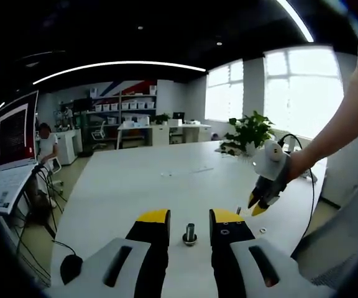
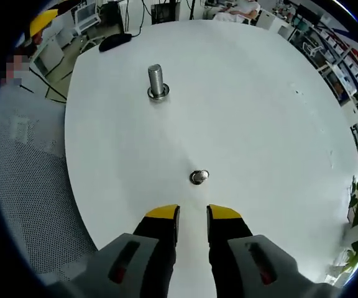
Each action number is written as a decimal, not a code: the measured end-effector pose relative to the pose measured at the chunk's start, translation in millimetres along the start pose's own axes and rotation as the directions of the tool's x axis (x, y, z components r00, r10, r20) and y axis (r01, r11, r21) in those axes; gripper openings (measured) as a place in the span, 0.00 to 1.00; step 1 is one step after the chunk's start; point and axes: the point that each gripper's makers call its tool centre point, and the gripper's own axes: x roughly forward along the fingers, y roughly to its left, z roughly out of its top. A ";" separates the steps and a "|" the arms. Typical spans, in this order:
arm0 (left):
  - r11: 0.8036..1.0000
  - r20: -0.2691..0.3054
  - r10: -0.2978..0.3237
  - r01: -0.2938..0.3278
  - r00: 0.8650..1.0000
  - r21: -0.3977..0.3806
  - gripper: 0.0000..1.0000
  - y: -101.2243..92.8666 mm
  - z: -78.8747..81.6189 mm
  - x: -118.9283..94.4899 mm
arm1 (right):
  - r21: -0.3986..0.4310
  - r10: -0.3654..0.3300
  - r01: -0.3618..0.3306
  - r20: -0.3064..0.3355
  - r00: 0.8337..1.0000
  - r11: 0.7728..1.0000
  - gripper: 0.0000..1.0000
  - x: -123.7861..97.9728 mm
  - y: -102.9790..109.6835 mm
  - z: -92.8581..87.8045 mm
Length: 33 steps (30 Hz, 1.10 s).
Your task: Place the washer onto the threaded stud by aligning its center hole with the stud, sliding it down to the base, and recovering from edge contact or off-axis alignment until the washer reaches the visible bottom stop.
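Near the threaded stud (image 2: 157,82) on the white table (image 2: 260,124): washer (image 2: 199,177) lying flat, right gripper (image 2: 192,213) above it, jaws spread, empty.

A black computer mouse (image 1: 71,268) with its cable lies at the near left edge of the white bench (image 1: 142,180). At the bench's far right corner stands a potted plant (image 1: 248,132). Beyond the bench's left side a lit monitor (image 1: 14,130) stands, with shelving (image 1: 120,105) past the bench's far end
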 end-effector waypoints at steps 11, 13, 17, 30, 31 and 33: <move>1.000 -0.008 -0.014 0.014 1.000 0.008 0.23 -4.3 -0.8 1.6 | 0.038 0.022 -0.022 -0.008 1.000 0.999 0.20 8.1 14.0 -16.9; 1.000 -0.006 -0.013 0.014 1.000 0.006 0.23 -4.2 -0.7 1.5 | 0.037 0.028 -0.027 -0.016 0.999 0.999 0.20 10.3 17.6 -19.9; 1.000 -0.006 -0.013 0.013 1.000 0.007 0.23 -4.2 -0.7 1.3 | 0.045 0.034 -0.033 -0.019 0.999 0.998 0.20 12.1 19.3 -21.9; 1.000 -0.004 -0.004 0.004 1.000 -0.001 0.23 -1.3 -0.6 0.6 | 0.057 0.063 -0.061 -0.038 0.997 0.996 0.20 21.3 34.3 -32.1; 1.000 -0.004 -0.004 0.004 1.000 0.001 0.23 -1.6 -0.4 0.4 | 0.059 0.066 -0.064 -0.041 0.997 0.996 0.20 21.9 36.1 -33.5; 1.000 -0.005 -0.006 0.006 1.000 -0.001 0.23 -1.8 -0.8 0.6 | 0.060 0.069 -0.066 -0.045 0.997 0.996 0.20 22.3 37.9 -35.5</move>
